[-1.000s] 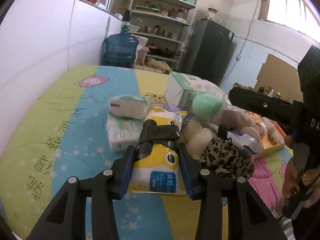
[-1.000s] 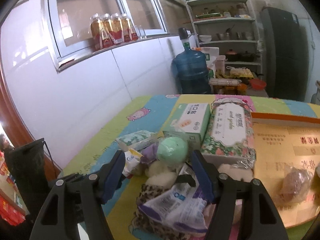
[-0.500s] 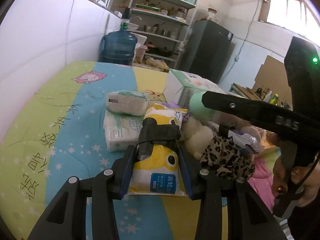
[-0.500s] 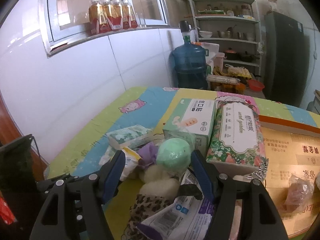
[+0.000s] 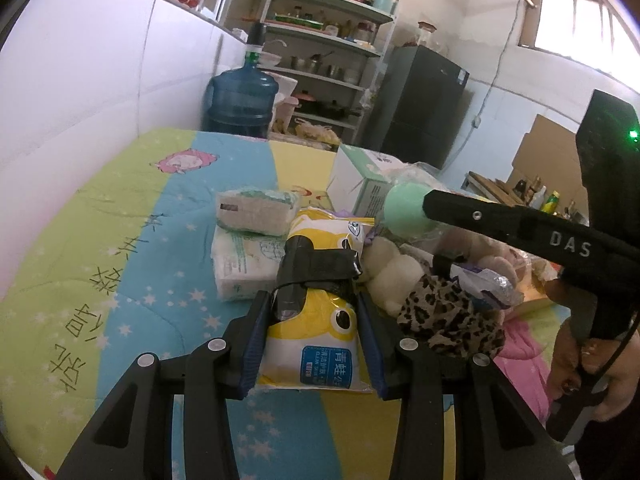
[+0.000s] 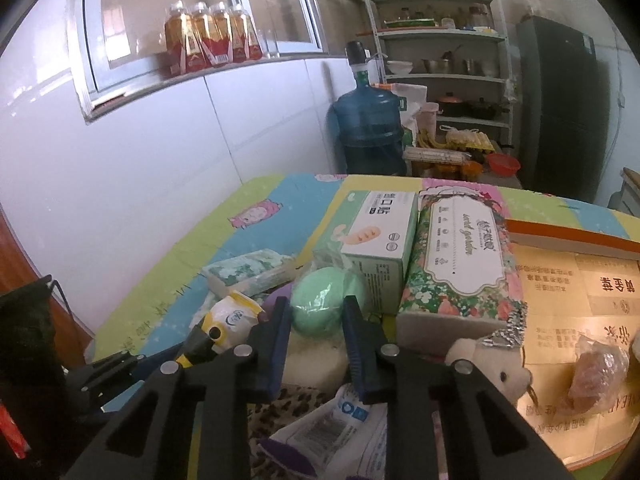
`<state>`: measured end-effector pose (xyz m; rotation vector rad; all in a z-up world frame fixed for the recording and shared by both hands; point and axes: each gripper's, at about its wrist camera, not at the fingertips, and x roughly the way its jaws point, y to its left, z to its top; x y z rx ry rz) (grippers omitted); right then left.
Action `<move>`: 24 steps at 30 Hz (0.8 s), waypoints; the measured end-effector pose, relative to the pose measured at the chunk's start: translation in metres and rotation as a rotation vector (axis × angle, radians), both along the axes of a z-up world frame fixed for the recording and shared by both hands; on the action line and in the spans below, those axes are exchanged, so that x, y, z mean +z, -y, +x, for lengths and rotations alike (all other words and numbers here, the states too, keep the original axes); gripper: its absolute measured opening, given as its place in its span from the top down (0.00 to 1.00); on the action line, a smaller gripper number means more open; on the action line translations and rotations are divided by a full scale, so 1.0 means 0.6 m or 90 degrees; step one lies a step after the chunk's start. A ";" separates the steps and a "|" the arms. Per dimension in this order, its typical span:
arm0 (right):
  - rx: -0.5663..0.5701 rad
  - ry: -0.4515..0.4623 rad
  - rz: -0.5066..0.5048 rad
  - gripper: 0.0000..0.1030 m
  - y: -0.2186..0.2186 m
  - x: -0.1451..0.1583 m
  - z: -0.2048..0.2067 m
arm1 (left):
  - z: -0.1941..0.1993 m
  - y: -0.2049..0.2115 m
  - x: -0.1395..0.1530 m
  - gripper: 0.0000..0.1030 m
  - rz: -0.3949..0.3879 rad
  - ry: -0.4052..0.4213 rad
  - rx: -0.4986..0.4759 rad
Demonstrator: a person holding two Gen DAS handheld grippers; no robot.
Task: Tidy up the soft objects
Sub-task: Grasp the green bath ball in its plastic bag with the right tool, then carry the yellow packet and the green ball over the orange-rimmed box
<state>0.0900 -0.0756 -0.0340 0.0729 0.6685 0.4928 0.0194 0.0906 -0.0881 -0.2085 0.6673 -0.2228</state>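
- Two black grippers with blue pads work over a heap of soft things on a bed covered by a quilt [image 5: 132, 248] striped green, blue and yellow.
- Our left gripper [image 5: 312, 334] is clamped on a yellow-and-white plastic pack printed with a frog face [image 5: 320, 312], its pads pressed to the pack's two long sides; the pack lies flat on the quilt near the bed's near edge, with a black band across its middle.
- Our right gripper [image 6: 316, 340] has just been closing, and its jaws now stand narrow on either side of a pale green soft ball [image 6: 320, 306]; the pads appear to touch the ball.
- The ball sits atop the heap, just in front of a white-and-green carton [image 6: 380, 240] and beside a floral tissue pack [image 6: 460, 264].
- Just beside the yellow pack's left side, two white wrapped tissue packs [image 5: 252, 236] are stacked.
- On its right lie a cream plush toy [image 5: 390, 276] and a leopard-print fabric piece [image 5: 448, 312], touching one another.
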 end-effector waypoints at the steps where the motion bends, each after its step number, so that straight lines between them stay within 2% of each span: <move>1: 0.001 0.003 0.007 0.74 0.004 0.004 -0.004 | -0.002 0.001 0.003 0.58 0.000 0.003 -0.001; 11: -0.004 0.044 0.055 0.74 0.043 0.048 -0.045 | -0.016 0.021 0.044 0.58 0.017 0.039 -0.012; 24: -0.056 0.083 0.101 0.74 0.132 0.082 -0.074 | -0.007 0.088 0.090 0.58 0.019 0.073 -0.048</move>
